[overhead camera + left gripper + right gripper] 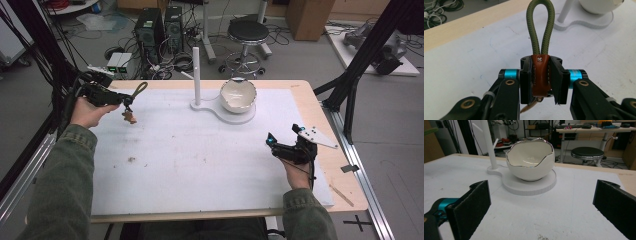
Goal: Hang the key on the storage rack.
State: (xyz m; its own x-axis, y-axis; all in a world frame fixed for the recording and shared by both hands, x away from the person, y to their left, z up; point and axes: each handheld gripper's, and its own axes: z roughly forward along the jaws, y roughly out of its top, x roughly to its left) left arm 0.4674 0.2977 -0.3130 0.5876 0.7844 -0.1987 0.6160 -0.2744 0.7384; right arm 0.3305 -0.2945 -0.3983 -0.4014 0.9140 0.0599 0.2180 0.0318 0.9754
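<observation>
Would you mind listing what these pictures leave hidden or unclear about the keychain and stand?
- Keychain: its lower end, left gripper view, hidden behind the left gripper.
- Its hanging charm: high view, too small to identify.
- Stand post: top cut off, right gripper view.

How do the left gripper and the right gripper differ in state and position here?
The left gripper is shut on the olive-green cord loop keychain with a brown leather tab, while the right gripper is open and holds nothing. The left gripper is at the table's far left, lifted off it; the right gripper is at the near right, facing the white eggshell-shaped bowl. Both have black padded jaws.
</observation>
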